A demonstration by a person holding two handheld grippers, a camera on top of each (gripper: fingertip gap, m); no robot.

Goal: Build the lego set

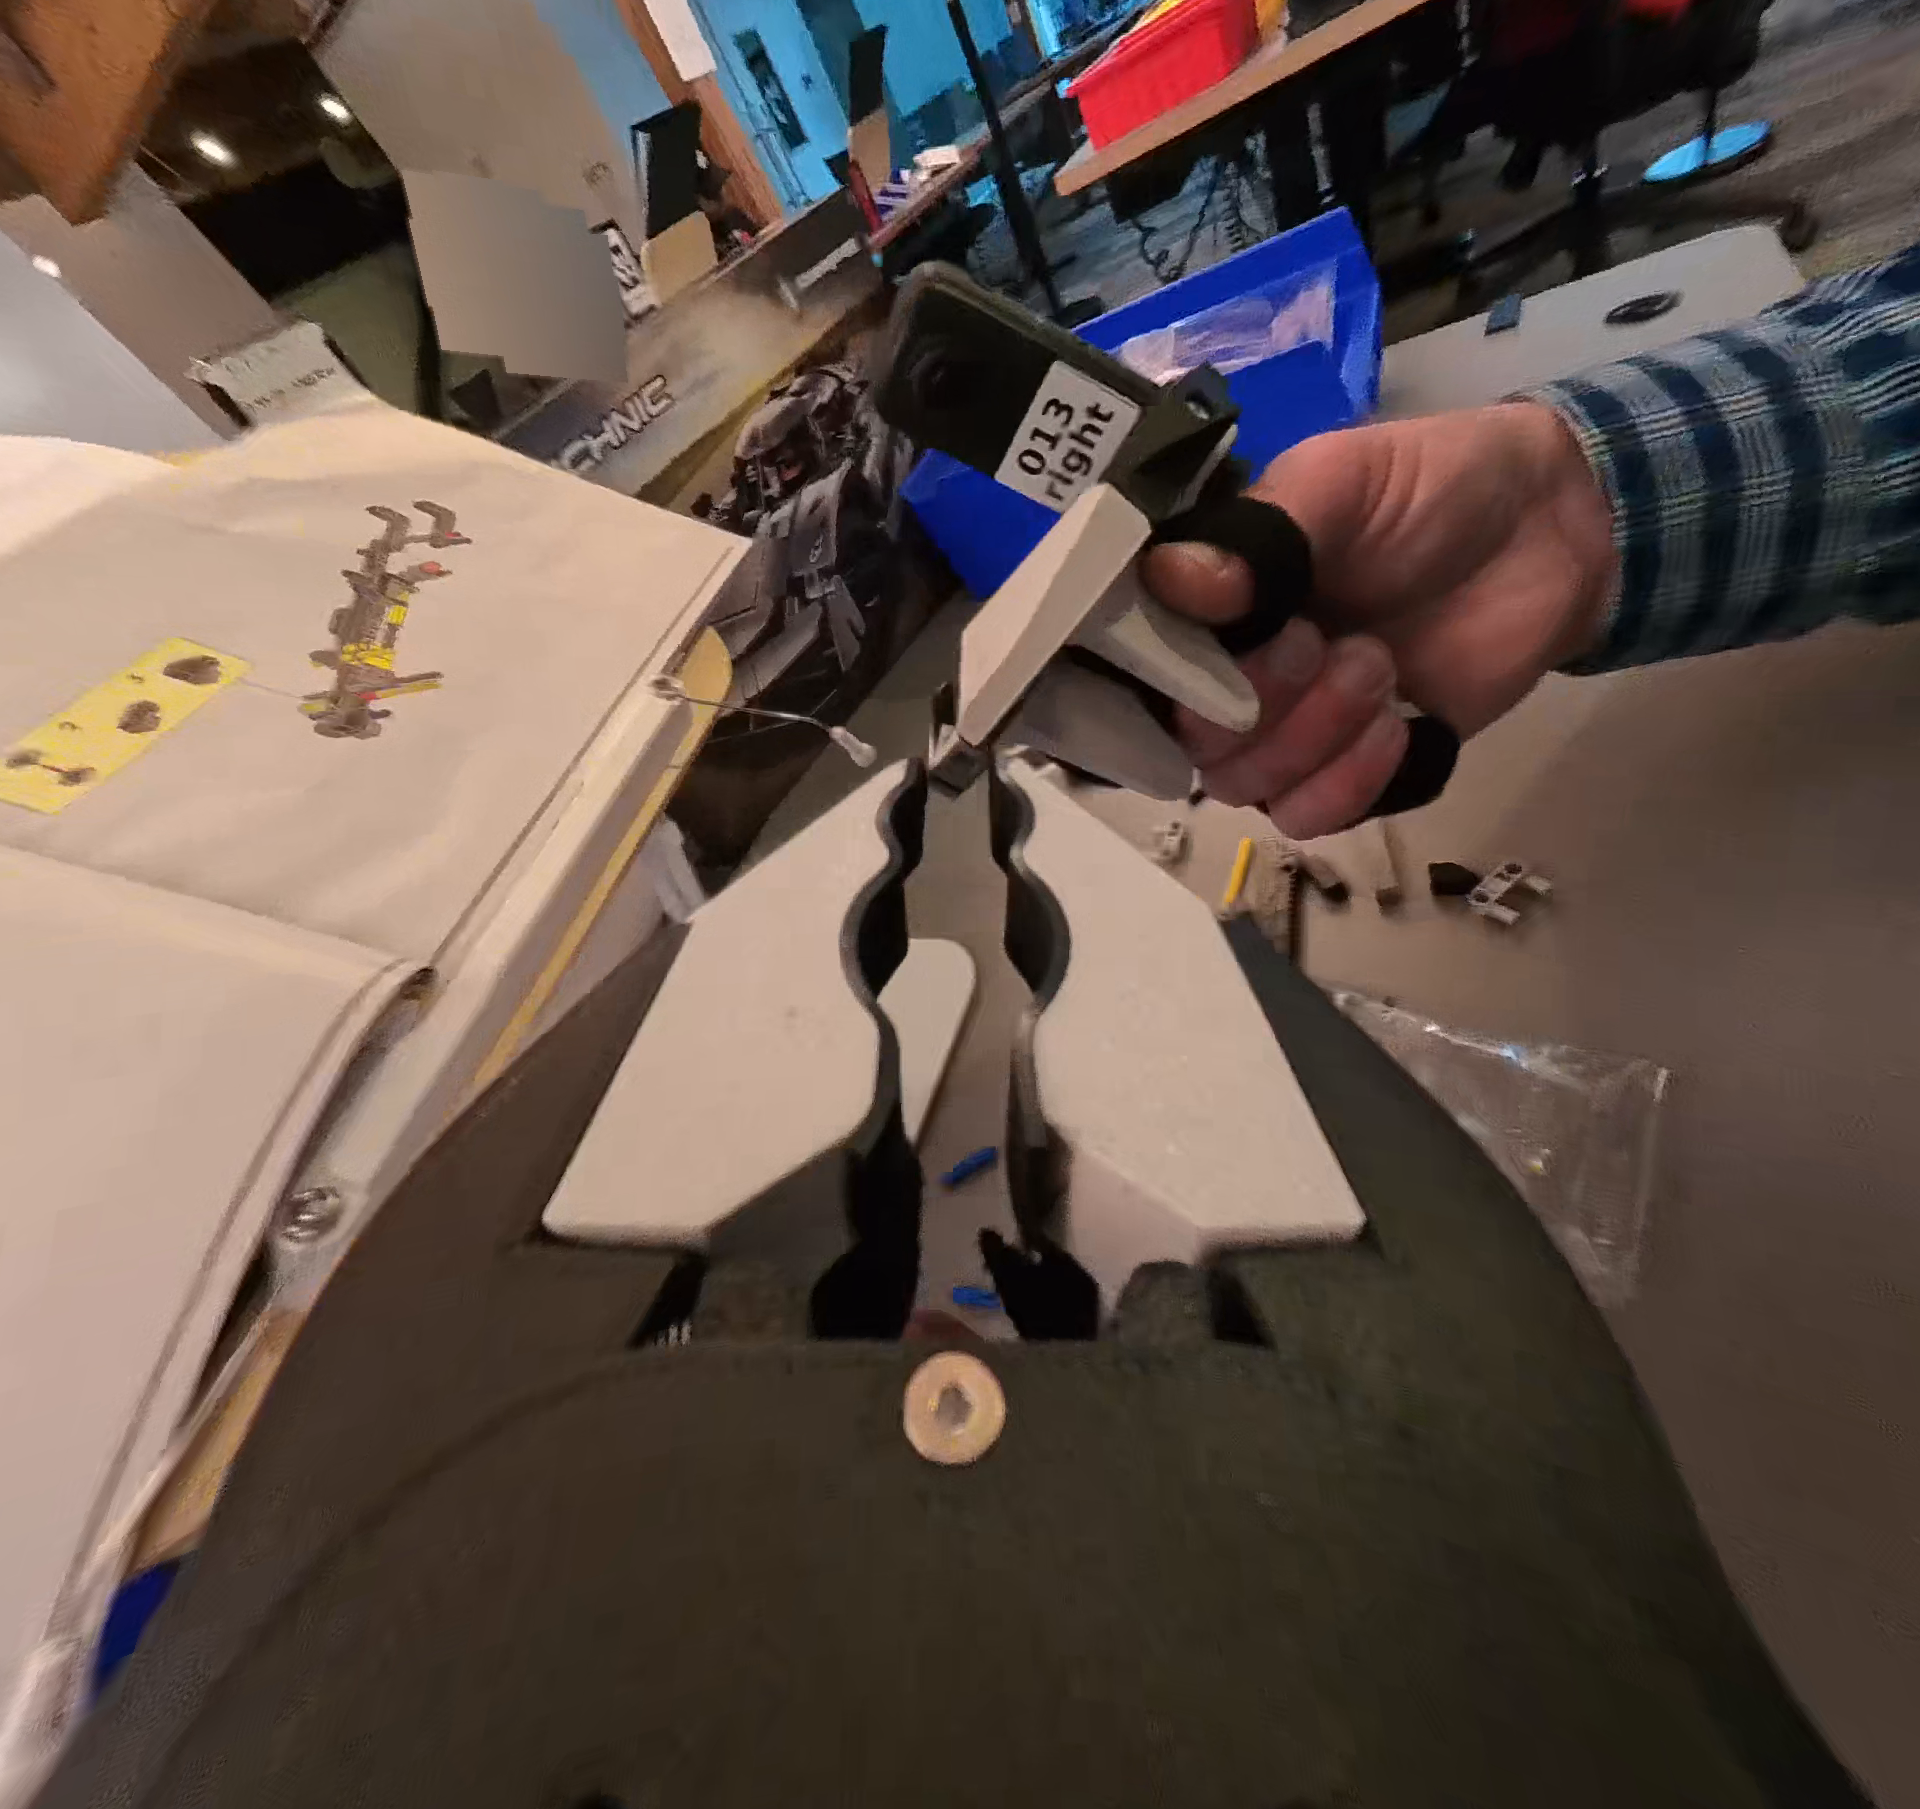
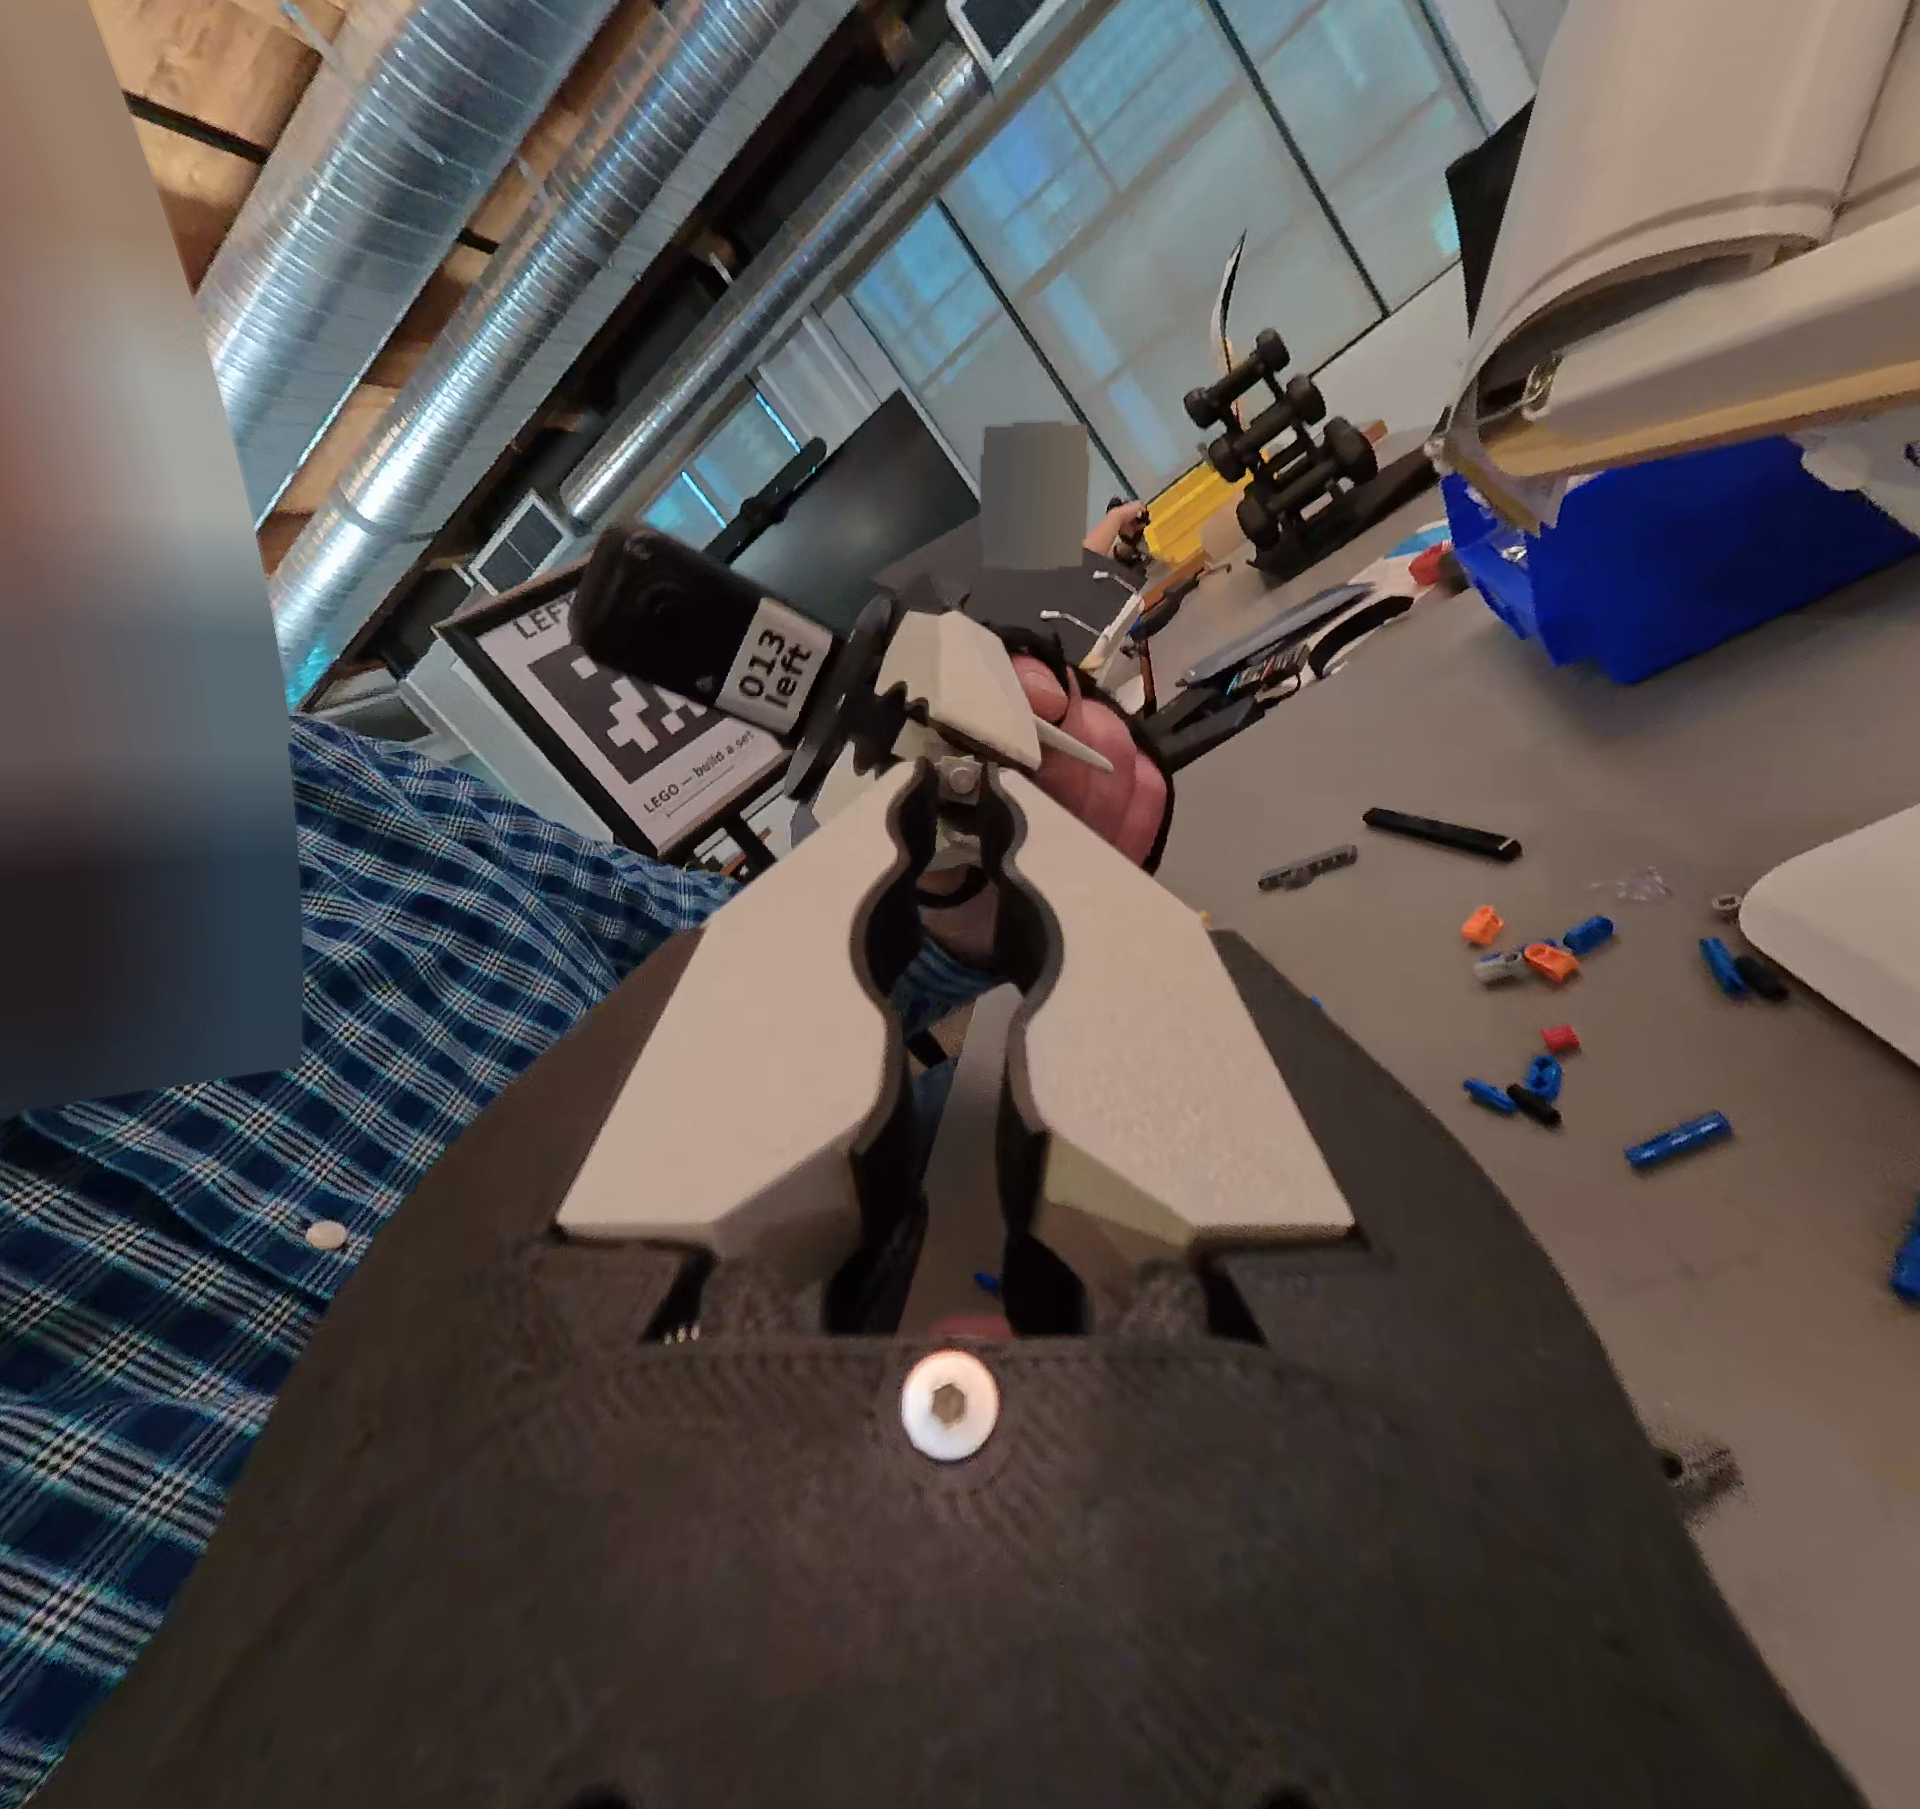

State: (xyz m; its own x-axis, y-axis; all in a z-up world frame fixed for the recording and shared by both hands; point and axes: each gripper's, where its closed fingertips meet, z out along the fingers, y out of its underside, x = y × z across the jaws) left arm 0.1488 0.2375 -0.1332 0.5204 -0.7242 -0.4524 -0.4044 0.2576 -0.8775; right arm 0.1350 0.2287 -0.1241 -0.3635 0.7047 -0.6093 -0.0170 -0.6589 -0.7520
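Grippers met tip to tip above the table — our left gripper (image 1: 956,783) and right gripper (image 2: 961,803) both narrow, a small grey piece (image 2: 958,775) pinched between them, though which one held it we could not tell.

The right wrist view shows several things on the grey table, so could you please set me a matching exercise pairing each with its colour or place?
Things:
1. Long flat stick
2. Plastic storage bin
3. Rack of dumbbells
4. Small angled brick

Descriptions:
A. Blue, under the open instruction booklet
B. Orange, among scattered pieces
C. Black, lying alone on the table
D. Black, far back by the windows

Pairs: 1-C, 2-A, 3-D, 4-B
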